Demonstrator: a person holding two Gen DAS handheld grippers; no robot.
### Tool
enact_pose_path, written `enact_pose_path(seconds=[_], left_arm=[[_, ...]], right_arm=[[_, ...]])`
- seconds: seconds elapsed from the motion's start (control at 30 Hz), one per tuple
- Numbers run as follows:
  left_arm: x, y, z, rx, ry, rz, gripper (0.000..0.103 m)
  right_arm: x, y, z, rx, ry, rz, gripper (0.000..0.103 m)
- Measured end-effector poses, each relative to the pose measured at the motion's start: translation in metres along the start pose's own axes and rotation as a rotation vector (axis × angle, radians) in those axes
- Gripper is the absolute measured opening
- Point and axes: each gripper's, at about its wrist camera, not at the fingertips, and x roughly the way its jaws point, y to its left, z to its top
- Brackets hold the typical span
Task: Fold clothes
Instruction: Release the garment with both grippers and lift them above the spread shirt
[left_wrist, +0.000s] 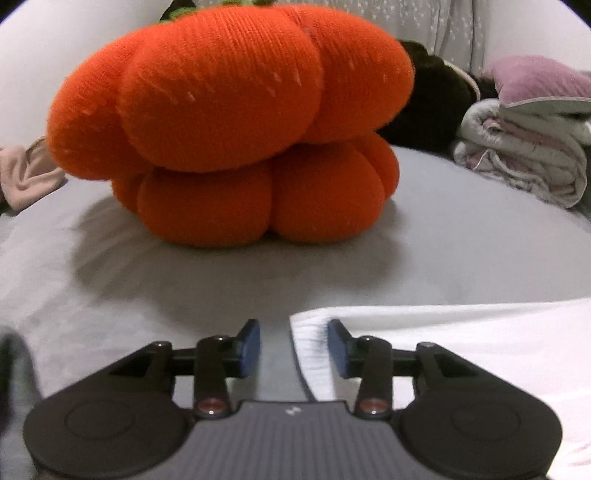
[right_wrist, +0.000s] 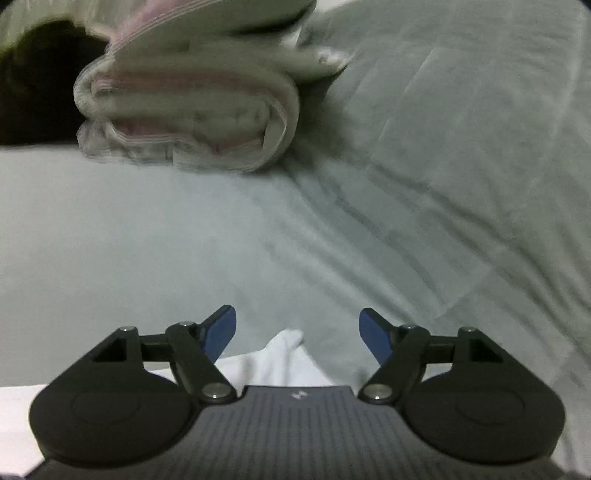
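Left gripper (left_wrist: 293, 345) has its jaws partway apart, blue pads (left_wrist: 251, 341) facing each other and clamping nothing. Right gripper (right_wrist: 297, 334) is spread wider, pads (right_wrist: 221, 332) angled outward, also not pinching anything. Both point forward and tilt down a bit.

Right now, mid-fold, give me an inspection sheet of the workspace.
Surface: grey bedcover, lightly creased.
Job's things: white garment lying flat near both claws; one corner peaks up in the right wrist view.
Clutter: orange plush pumpkin; folded grey-pink blanket; purple pillow; pink cloth.
Grippers: left claw open, garment edge between the pads; right claw open above the corner.
Cables: nothing seen.
Surroundings: pale wall; something dark behind the pumpkin, unclear.
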Motion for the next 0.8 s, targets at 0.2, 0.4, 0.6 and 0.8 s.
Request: enact_pose_path(seconds=[0.2, 0.4, 0.6, 0.8], left_arm=[[-0.055, 0.005, 0.001, -0.046, 0.008, -0.018, 0.043], [-0.095, -0.001, -0.046, -0.14, 0.092, -0.082, 0.041], [-0.098, -0.016, -0.067, -0.066, 0.125, -0.068, 0.04], [-0.091, -0.021, -0.062, 0.015, 0.148, -0.081, 0.009]], right_arm=[[-0.109, -0.007, -0.013, -0.011, 0.017, 0.299, 0.076], [-0.192, 0.043, -0.05, -0.164, 0.081, 0.673, 0.074], [-0.214, 0.131, -0.074, -0.248, 0.161, 0.854, 0.045], [-0.215, 0.176, -0.085, -0.335, 0.193, 0.922, 0.045]])
